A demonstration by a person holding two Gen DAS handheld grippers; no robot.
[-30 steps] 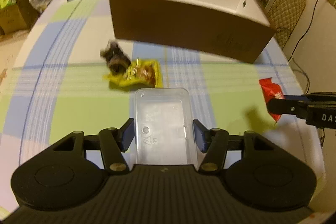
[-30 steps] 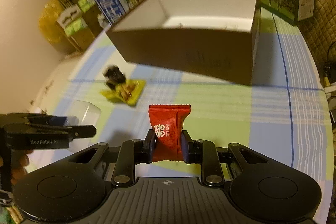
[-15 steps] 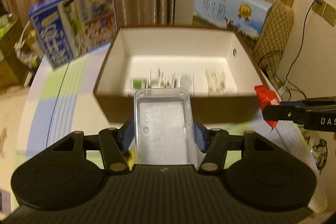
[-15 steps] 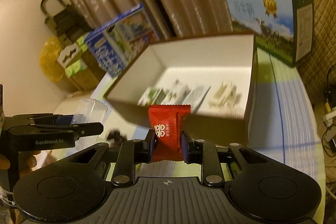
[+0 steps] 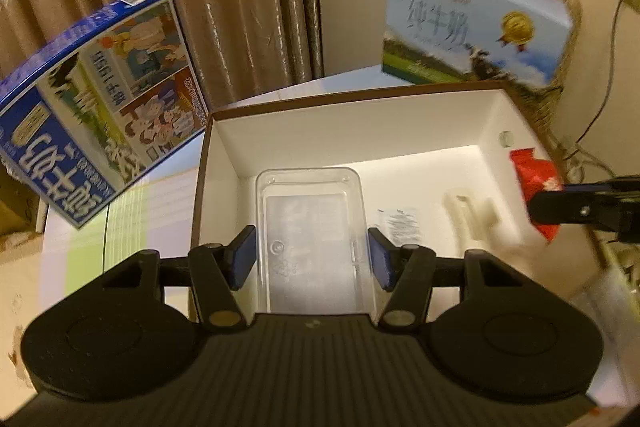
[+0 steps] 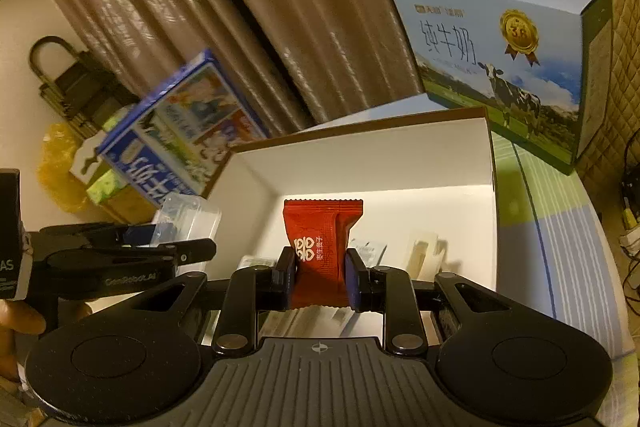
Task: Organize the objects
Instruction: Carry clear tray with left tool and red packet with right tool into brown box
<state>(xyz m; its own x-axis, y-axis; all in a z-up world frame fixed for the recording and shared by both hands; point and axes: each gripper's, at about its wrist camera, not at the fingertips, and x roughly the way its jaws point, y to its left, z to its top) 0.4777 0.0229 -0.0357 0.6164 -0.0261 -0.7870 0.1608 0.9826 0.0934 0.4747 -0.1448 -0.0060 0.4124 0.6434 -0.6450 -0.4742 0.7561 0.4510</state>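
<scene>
left tongs [image 5: 311, 255]: clamped on the clear plastic tray [image 5: 314, 227], over the brown box [image 5: 360, 131]; light, stiff, slick, grip the long sides
right tongs [image 6: 317, 277]: pinching the red candy packet [image 6: 320, 247] over the box; soft, crinkly, hold mid-body

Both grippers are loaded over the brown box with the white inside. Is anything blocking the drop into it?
Nothing visible does. The open brown box has no lid. Small packets lie on its floor beneath the red snack packet and the clear plastic tray, with bare floor farther back.
</scene>
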